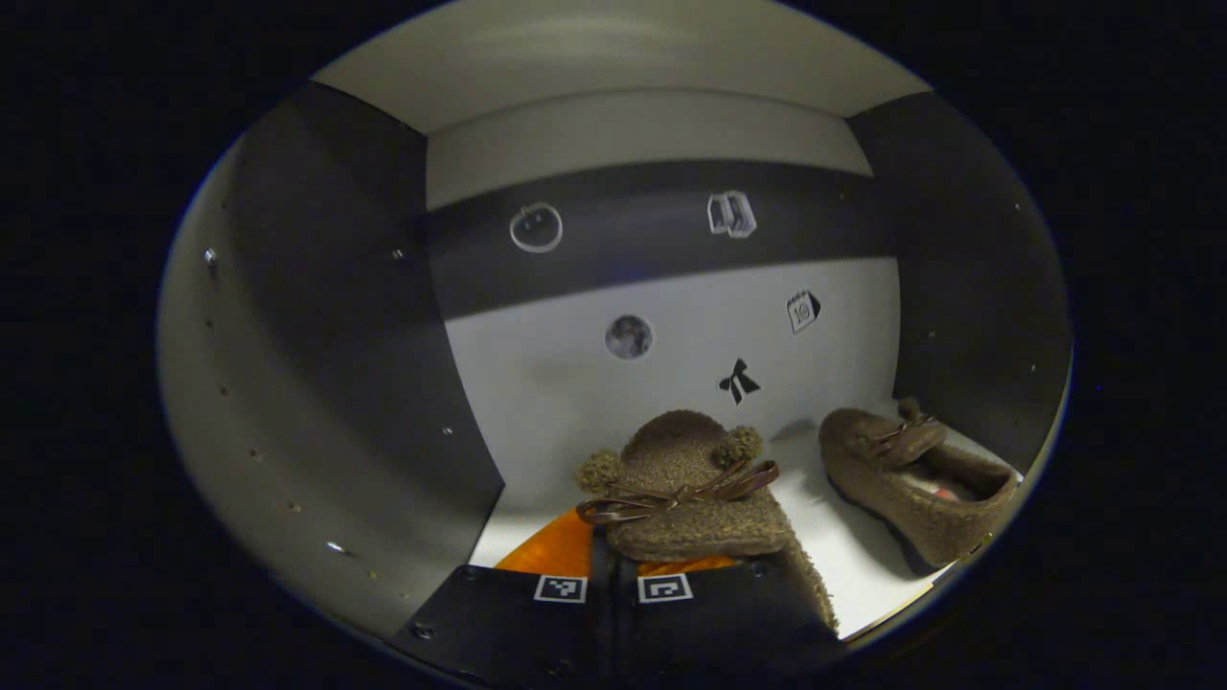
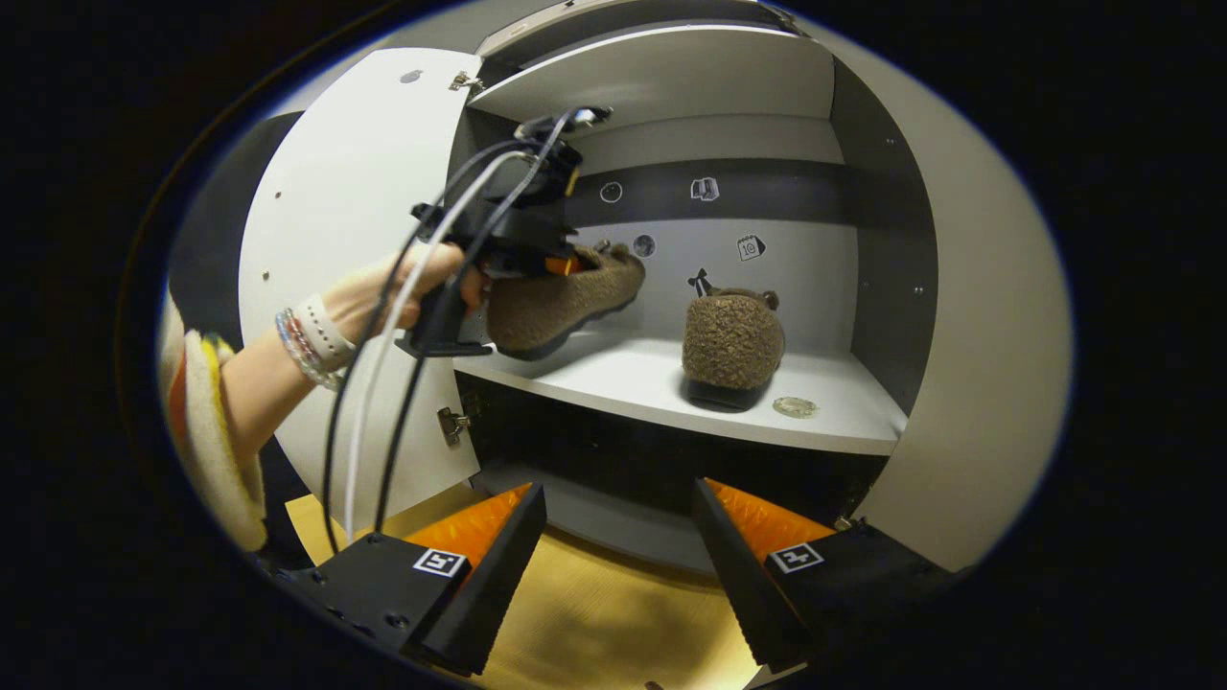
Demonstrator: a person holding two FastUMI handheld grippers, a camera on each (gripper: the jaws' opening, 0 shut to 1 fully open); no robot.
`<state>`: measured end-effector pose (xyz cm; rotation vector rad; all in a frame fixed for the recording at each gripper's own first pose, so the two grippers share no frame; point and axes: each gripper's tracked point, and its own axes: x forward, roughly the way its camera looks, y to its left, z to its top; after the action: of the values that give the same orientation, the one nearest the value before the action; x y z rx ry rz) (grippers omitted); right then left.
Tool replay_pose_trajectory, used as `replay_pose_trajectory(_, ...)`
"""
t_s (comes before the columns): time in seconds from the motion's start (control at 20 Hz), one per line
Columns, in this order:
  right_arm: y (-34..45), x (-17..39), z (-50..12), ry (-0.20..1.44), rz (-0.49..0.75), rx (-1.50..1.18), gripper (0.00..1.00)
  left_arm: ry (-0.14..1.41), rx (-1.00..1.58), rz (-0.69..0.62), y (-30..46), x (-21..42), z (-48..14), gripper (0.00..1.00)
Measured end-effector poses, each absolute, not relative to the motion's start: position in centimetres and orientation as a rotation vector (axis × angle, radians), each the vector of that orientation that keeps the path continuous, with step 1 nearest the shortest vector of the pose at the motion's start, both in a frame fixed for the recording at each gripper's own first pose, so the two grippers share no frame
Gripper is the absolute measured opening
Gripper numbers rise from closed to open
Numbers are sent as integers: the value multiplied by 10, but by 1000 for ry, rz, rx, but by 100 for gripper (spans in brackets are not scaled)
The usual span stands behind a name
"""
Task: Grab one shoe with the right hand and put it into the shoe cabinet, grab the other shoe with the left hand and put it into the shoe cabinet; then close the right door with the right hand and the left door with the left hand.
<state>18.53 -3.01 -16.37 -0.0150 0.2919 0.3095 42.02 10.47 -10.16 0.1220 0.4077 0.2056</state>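
A brown fuzzy shoe (image 1: 685, 498) with a bow and pom-poms is held in my left gripper (image 1: 613, 565), which is shut on its rear part inside the shoe cabinet. In the right gripper view a hand holds that left gripper (image 2: 564, 263), and the same shoe (image 2: 561, 302) hangs tilted just above the left of the white shelf (image 2: 623, 379). The second shoe (image 2: 733, 340) rests on the shelf further right, also seen at the right in the left gripper view (image 1: 911, 479). My right gripper (image 2: 618, 546) stands open in front of the cabinet, holding nothing.
Both doors are open: the left door (image 2: 355, 240) behind the person's forearm, the right door (image 2: 968, 335) at the right. A small round disc (image 2: 794, 406) lies near the shelf's front edge. A lower compartment (image 2: 594, 460) is dark. A wooden floor (image 2: 594, 613) lies below.
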Motion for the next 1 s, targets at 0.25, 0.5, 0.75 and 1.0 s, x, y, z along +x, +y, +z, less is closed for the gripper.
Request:
replay_pose_trajectory(0.25, -32, 184, -169, 309, 310, -14, 98, 454, 88, 242, 122, 423, -125, 5)
replay_pose_trajectory(0.5, -22, 179, -175, 330, 333, -2, 99, 465, 87, 259, 126, 420, -132, 18)
replay_pose_trajectory(0.75, -26, 171, -181, 351, 331, -1, 99, 426, 63, 304, 138, 403, -124, 78)
replay_pose_trajectory(1.0, -24, 166, -178, 345, 339, 1, 98, 424, 88, 295, 136, 370, -114, 98)
